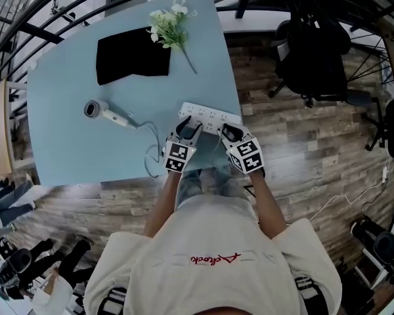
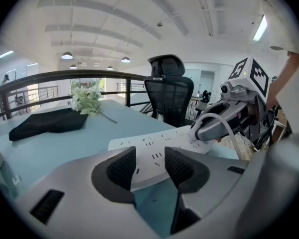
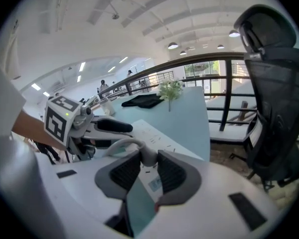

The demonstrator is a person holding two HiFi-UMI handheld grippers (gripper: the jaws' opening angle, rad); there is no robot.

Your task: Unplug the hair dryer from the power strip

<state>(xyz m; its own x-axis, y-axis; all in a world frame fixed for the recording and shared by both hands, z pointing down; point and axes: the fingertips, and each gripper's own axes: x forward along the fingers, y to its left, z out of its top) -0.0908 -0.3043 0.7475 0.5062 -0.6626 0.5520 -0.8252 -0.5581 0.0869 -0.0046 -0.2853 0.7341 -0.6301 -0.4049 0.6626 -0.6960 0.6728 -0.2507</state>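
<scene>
Right gripper (image 3: 148, 159): my jaws pinch white plug (image 3: 149, 153) between tips. Left gripper (image 2: 149, 153): my jaws spread, power strip (image 2: 154, 140) just beyond tips, spanning gap.

- The room is bright and evenly lit. In the left gripper view the round ceiling lamps (image 2: 67, 56) and a strip light (image 2: 261, 28) are blown out to plain white.
- More light comes from beyond the railing (image 2: 89, 73), and the view past it is washed pale.
- The table (image 1: 65, 110) is lit flat, with faint, soft-edged shadows.
- The black cloth (image 1: 132, 59) near the far edge is a dark patch with little detail.
- Both gripper views are fisheye: rails bow and the corners go black.
- The plug (image 3: 147, 156) sits close to the lens and looks slightly soft.
- The head view is crisp in the middle and bends hard toward its edges.
</scene>
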